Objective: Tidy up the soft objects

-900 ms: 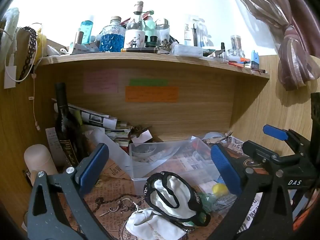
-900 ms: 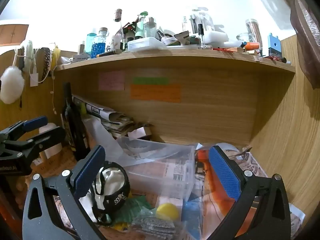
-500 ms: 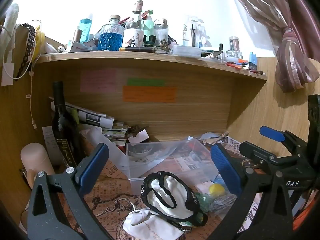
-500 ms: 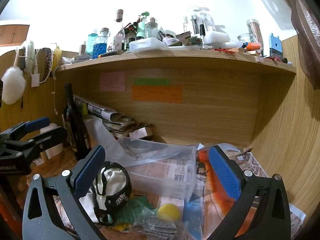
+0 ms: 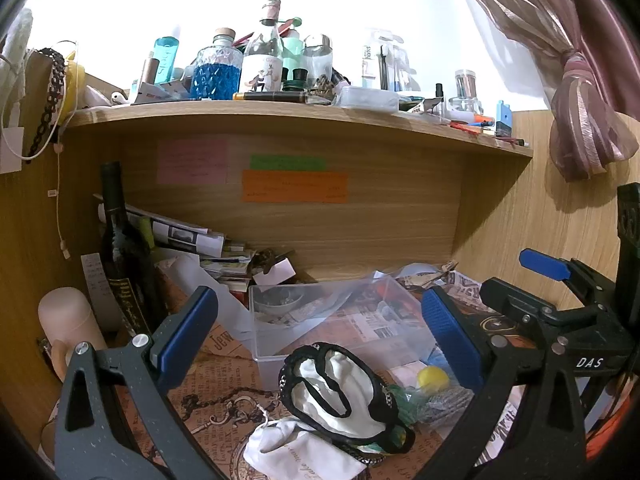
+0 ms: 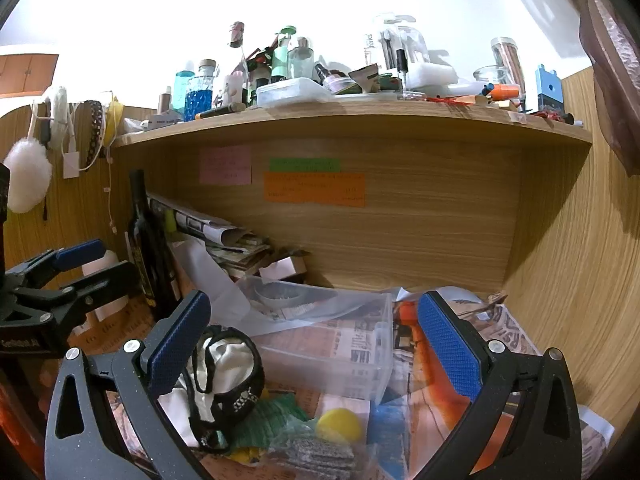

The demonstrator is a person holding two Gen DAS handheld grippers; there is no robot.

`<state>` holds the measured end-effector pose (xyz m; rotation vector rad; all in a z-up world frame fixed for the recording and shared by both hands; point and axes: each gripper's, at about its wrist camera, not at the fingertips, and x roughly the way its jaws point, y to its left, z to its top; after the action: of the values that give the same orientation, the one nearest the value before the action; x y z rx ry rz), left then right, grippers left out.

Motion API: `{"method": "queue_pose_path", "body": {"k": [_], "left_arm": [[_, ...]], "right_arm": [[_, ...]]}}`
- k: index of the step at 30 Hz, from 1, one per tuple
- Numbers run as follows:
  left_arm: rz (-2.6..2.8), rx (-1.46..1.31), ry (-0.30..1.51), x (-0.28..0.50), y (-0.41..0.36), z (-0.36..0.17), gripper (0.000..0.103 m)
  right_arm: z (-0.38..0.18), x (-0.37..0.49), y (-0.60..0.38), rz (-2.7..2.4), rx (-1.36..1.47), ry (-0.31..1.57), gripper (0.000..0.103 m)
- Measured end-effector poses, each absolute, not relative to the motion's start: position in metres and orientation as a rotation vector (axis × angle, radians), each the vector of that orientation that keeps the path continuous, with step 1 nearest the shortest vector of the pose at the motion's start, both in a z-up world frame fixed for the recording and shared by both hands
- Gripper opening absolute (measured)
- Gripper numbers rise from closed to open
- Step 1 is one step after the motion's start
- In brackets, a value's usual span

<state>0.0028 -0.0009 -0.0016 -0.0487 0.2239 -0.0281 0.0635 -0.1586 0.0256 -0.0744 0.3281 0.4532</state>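
Note:
A white cloth with black trim (image 5: 340,392) lies on the desk in front of a clear plastic box (image 5: 332,320); it also shows in the right wrist view (image 6: 224,376). A white drawstring pouch (image 5: 296,456) lies in front of it. A yellow ball (image 5: 432,378) (image 6: 339,424), a green mesh piece (image 6: 272,412) and a grey scrubber (image 6: 312,460) lie beside. My left gripper (image 5: 320,328) is open above the cloth. My right gripper (image 6: 312,340) is open over the box (image 6: 332,344).
A dark wine bottle (image 5: 120,256) and a beige cylinder (image 5: 68,320) stand at left. Stacked papers (image 5: 192,240) lie at the back. A cluttered shelf (image 5: 280,116) hangs overhead. A curtain (image 5: 580,120) hangs at right. Newspaper (image 6: 500,320) covers the desk.
Both views shifted slightly; the left gripper has drifted a little, the cloth sitting slightly more left in its view. Both grippers stay open.

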Motion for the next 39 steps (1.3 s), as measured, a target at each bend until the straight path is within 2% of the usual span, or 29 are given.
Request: {"method": "queue_pose_path", "body": {"k": [39], "left_arm": [[-0.033, -0.05, 0.226, 0.0037, -0.0056, -0.0002, 0.103]], "right_arm": [[0.0284, 0.0587, -0.161, 0.467, -0.045, 0.317, 0.103]]}}
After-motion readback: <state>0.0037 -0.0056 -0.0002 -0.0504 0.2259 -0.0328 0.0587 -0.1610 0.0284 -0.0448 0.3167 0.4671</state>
